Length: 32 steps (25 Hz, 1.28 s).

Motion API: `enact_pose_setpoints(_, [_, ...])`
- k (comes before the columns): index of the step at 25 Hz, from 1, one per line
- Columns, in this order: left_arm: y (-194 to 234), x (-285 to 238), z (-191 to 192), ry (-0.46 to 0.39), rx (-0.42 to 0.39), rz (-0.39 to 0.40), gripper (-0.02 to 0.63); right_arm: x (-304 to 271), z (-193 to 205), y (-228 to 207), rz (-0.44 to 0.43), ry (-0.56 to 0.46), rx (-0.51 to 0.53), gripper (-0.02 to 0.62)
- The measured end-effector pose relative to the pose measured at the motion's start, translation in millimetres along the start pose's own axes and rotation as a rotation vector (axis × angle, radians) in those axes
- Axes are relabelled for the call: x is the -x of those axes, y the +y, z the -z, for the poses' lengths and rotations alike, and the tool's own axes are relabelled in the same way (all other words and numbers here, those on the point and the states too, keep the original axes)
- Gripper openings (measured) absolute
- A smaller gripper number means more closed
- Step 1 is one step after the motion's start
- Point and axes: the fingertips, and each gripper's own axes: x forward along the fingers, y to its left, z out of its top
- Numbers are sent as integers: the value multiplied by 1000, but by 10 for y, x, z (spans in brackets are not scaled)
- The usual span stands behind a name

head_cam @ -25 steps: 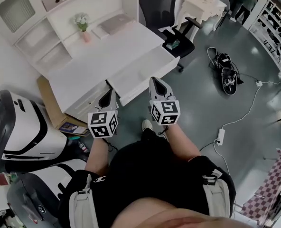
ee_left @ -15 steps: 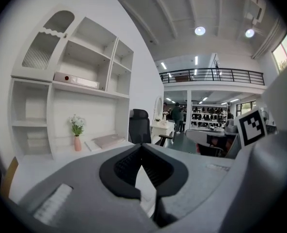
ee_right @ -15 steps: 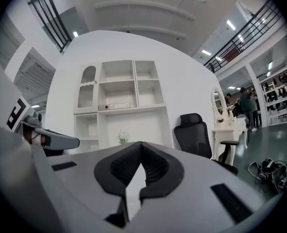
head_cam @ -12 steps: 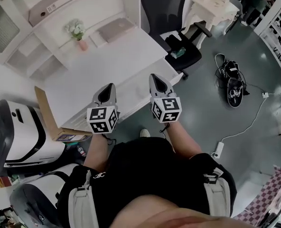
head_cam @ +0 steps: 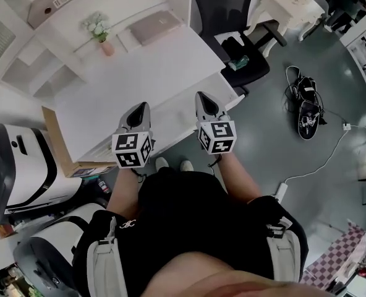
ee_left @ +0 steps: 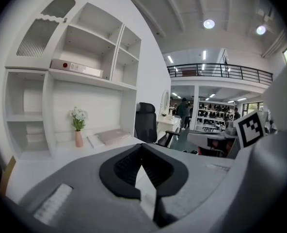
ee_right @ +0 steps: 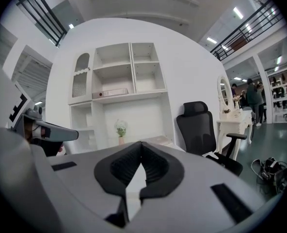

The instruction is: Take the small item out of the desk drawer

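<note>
The white desk (head_cam: pixel 127 79) lies ahead of me, and its drawer (head_cam: pixel 223 91) sticks out along the front edge. No small item shows in any view. My left gripper (head_cam: pixel 139 106) and right gripper (head_cam: pixel 203 96) hover side by side over the desk's front edge, pointing at the hutch. Both are shut with nothing between their jaws. The left gripper (ee_left: pixel 142 148), in its own view, faces the shelves, and the right gripper (ee_right: pixel 141 144) looks the same way.
A black office chair (head_cam: pixel 232 17) stands at the desk's right end. A pink vase of flowers (head_cam: pixel 101 34) and a pinkish flat item (head_cam: pixel 155 26) sit at the desk's back. Cardboard (head_cam: pixel 52 138) and white machines (head_cam: pixel 22 159) crowd the left. Black shoes (head_cam: pixel 306 104) and a cable lie on the floor.
The person has stepped closer to the desk, so both grippers now reach over its front edge. Both grippers stay shut.
</note>
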Motion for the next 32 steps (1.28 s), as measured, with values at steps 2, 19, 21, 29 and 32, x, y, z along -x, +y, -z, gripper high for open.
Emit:
enact_pose_setpoints(2, [59,-77,-7,3,8,0,14,-103,72,3,-12,32,8,-2])
enact_pose_setpoints(19, [708,-161,50,5,55,-52,14,-915,1152,264,-164,429,127,150])
enact_pose_setpoints(21, [785,-131,90,9,65,-64,12,-971,1350,272,-182,491,152,152])
enact_pose_setpoints(29, [1089,29,159,6,92,-118,14,-1123,2051,257,-244,732,194,156])
enact_pose_setpoints(32, [1203,107,185,4,103,-145,14,-1127,2285,242,-259,815,242,158])
